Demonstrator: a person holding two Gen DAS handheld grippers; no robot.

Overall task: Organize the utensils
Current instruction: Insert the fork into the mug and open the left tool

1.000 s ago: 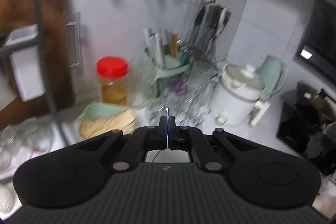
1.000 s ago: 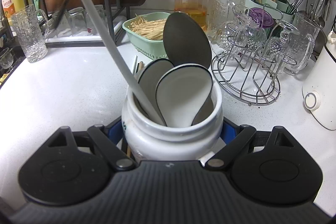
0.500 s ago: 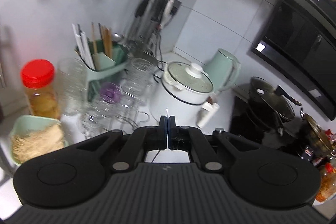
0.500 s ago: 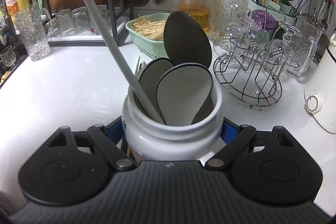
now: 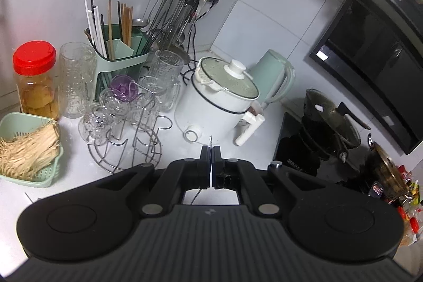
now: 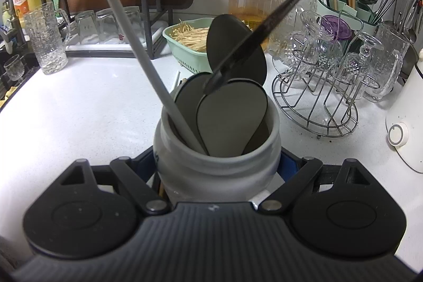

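- At the bottom of the right wrist view, the right claw [image 6: 218,168] is clamped on a white ceramic jar [image 6: 216,171], one finger against each side of its body; the jar stands on the white tabletop [image 6: 87,107].
- Inside the jar, three flat spoon heads [image 6: 232,115] stand upright and overlap, and a long pale handle [image 6: 137,44] leans out toward the upper left of the frame.
- A dark, slim utensil [image 6: 267,25] slants down from the upper right corner of the frame, its lower tip just above the jar's mouth, touching or nearly touching the spoon heads; what holds its upper end lies outside the frame.
- In the left wrist view, the left claw [image 5: 211,149] has its fingers pressed together at lower centre, with a thin sliver showing at the seam between them; whether that is a held thing I cannot tell.
- Past the left claw, a wire glass rack [image 5: 127,139] holds clear glasses left of centre, and a white electric pot [image 5: 219,102] with a lid stands at centre.
- At the left edge sits a green basket [image 5: 31,176] of pale sticks, and behind it a red-lidded jar [image 5: 35,81].
- Farther back, a green chopstick holder [image 5: 119,54] carries white and wooden chopsticks, and beside it a hanging stand [image 5: 185,4] bears metal utensils against the wall.
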